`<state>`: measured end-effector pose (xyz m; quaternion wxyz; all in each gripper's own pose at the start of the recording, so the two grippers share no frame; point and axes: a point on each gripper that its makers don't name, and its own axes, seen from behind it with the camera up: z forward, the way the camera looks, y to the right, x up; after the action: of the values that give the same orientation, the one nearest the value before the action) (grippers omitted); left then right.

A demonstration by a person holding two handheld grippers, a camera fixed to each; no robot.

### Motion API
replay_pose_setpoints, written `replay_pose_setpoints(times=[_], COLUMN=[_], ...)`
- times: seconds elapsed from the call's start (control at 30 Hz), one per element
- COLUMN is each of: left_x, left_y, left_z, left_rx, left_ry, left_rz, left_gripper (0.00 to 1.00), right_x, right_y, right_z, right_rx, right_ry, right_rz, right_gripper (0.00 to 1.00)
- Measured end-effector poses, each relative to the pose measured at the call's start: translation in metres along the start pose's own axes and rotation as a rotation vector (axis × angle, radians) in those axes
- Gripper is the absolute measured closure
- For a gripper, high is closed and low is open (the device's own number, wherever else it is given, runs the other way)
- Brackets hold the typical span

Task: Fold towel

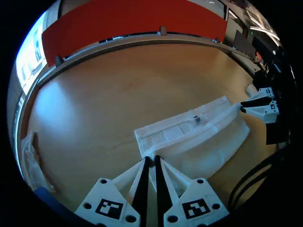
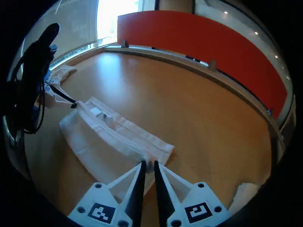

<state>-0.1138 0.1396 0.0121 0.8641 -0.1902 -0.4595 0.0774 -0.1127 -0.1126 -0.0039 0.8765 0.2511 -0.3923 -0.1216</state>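
As the left gripper pinches the towel, its label shows.

Loads of open counter past the towel, bare wood right up to the far edge. The red panel stands along that edge like a wall. A bunched white cloth sits at one side edge, and black cables dangle over the other side.
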Motion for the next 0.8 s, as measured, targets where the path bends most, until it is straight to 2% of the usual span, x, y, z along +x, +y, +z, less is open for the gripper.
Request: replay_pose_setpoints(times=[0.13, 0.4, 0.6, 0.8], left_x=[-0.001, -0.001, 0.001, 0.002], left_y=[-0.001, -0.010, -0.017, -0.025], left_z=[0.005, 0.012, 0.014, 0.013], left_rx=[0.006, 0.044, 0.074, 0.093], left_ry=[-0.004, -0.009, -0.009, -0.002], left_rz=[0.007, 0.020, 0.021, -0.011], left_gripper=[0.87, 0.76, 0.53, 0.26], right_x=[-0.002, -0.004, -0.003, -0.001], right_y=[0.003, 0.007, 0.013, 0.022], right_z=[0.004, 0.014, 0.016, 0.015], right_rx=[-0.009, -0.031, -0.056, -0.087], right_ry=[-0.005, -0.014, -0.013, -0.005], right_rz=[0.003, 0.008, 0.005, 0.002], right_gripper=[0.81, 0.75, 0.62, 0.34])
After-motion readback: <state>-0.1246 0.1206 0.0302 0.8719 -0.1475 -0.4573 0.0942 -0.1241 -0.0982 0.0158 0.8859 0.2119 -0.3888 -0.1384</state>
